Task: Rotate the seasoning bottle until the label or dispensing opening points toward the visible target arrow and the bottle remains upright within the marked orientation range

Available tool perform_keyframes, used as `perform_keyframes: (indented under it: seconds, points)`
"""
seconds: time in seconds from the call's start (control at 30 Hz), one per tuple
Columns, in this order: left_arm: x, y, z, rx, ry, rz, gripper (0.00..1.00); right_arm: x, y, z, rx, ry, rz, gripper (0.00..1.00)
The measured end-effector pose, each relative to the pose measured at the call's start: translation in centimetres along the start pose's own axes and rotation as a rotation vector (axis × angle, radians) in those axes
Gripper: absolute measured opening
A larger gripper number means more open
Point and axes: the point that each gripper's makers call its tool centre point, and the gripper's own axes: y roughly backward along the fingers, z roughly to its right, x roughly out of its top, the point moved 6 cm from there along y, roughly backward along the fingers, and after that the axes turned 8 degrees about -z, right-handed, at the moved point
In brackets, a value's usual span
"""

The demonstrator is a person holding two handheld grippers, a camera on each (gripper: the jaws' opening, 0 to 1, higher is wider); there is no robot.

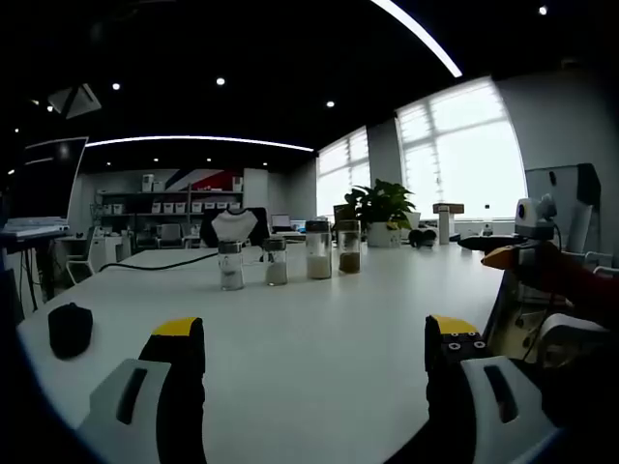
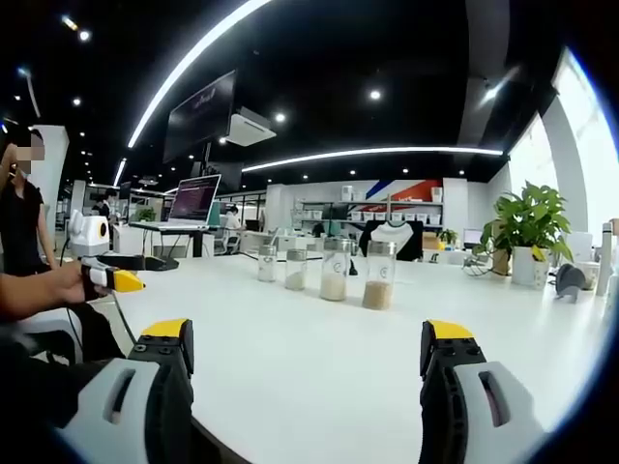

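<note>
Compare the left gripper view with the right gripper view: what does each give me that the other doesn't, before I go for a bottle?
Left gripper view alone: a small black object on the table's left side, and a black cable running behind the bottles.

Right gripper view alone: an open laptop on a far desk and a seated person at the left.

Shared: the white table, a row of four seasoning bottles standing upright, a potted plant, and each gripper's open yellow-tipped fingers, nothing between them.
</note>
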Motion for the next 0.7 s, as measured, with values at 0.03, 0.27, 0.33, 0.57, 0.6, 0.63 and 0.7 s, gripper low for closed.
perform_keyframes:
  seconds: [0.03, 0.27, 0.33, 0.57, 0.6, 0.63, 0.7]
  points:
    - [0.03, 0.01, 0.00, 0.000, -0.001, 0.001, 1.00, -0.03, -0.03, -0.02, 0.002, -0.001, -0.001, 0.99]
    - [0.00, 0.02, -0.03, 0.002, -0.002, 0.000, 1.00, -0.08, -0.14, -0.26, -0.002, 0.039, -0.017, 0.99]
    - [-0.02, 0.02, -0.03, 0.001, -0.003, -0.001, 1.00, -0.11, -0.16, -0.30, -0.006, 0.050, -0.023, 0.99]
    - [-0.05, 0.05, -0.06, 0.002, -0.007, -0.002, 1.00, -0.08, -0.20, -0.36, -0.006, 0.052, -0.021, 0.99]
    - [-0.04, 0.06, -0.07, 0.003, -0.007, -0.002, 1.00, -0.09, -0.19, -0.35, -0.006, 0.052, -0.022, 0.99]
    - [-0.05, 0.06, -0.08, 0.004, -0.008, -0.002, 1.00, -0.10, -0.20, -0.35, -0.006, 0.052, -0.022, 0.99]
    - [-0.07, 0.05, -0.08, 0.002, -0.007, -0.004, 1.00, -0.10, -0.21, -0.34, -0.005, 0.050, -0.022, 0.99]
